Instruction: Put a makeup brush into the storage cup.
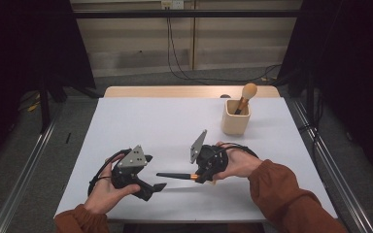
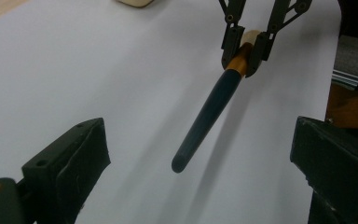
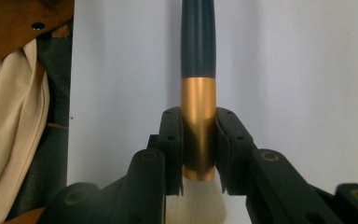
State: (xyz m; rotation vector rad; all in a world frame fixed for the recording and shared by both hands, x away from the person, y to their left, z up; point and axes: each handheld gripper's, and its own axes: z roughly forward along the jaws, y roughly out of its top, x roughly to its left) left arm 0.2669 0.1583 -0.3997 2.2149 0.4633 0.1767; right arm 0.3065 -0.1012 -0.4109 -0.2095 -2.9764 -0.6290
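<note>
My right gripper point(image 3: 198, 140) is clamped on the gold collar of the brush point(image 1: 175, 175), held level above the table point(image 1: 150, 121), handle pointing at 9 o'clock toward my left gripper point(image 2: 200, 154), jaws wide apart and empty. I judge the brush light and stiff, with a slick handle and soft bristles; the collar is the best hold. At 1 o'clock the wooden cup point(image 1: 235, 118) holds another brush point(image 1: 246, 95), upright.

Lab-type recording bay: black curtains point(image 1: 24, 43) either side, metal rails point(image 1: 19, 165) on grey carpet, cables point(image 1: 184, 68) beyond white-topped table point(image 1: 160, 121) ahead of tongs.
</note>
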